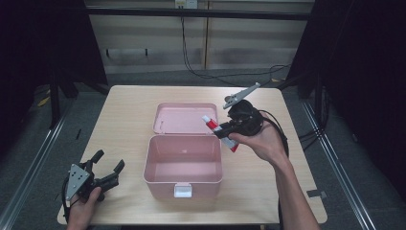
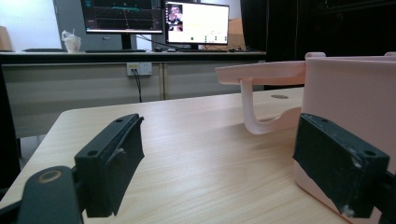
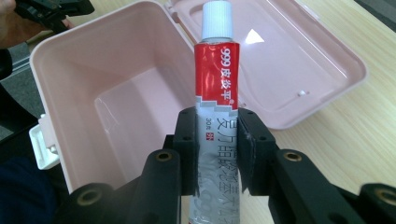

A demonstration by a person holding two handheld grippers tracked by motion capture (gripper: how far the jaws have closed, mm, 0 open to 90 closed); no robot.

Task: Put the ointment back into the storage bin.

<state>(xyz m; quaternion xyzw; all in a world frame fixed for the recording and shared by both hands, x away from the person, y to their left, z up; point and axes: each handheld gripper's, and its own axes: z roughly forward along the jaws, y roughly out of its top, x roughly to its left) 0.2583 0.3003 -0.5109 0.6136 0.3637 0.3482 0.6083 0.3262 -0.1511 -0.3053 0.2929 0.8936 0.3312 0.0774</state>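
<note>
An open pink plastic box (image 1: pixel 183 165) stands mid-table, its lid (image 1: pixel 184 118) lying flat behind it. My right gripper (image 1: pixel 229 130) is shut on a red and silver ointment tube (image 1: pixel 219 130) with a white cap, held in the air just right of the box's right wall. In the right gripper view the tube (image 3: pixel 217 88) points up between the jaws of that gripper (image 3: pixel 217 154), with the empty box (image 3: pixel 112 93) below. My left gripper (image 1: pixel 107 163) rests at the table's front left, open and empty; its view shows the box wall (image 2: pixel 348 93) beside its right fingertip (image 2: pixel 338 163).
The box carries a white latch (image 1: pixel 183 190) on its front wall. The wooden table (image 1: pixel 129 100) has bare room left of the box and behind the lid. Cables (image 1: pixel 191 67) run across the floor beyond the far edge. Monitors (image 2: pixel 154 18) stand on a desk.
</note>
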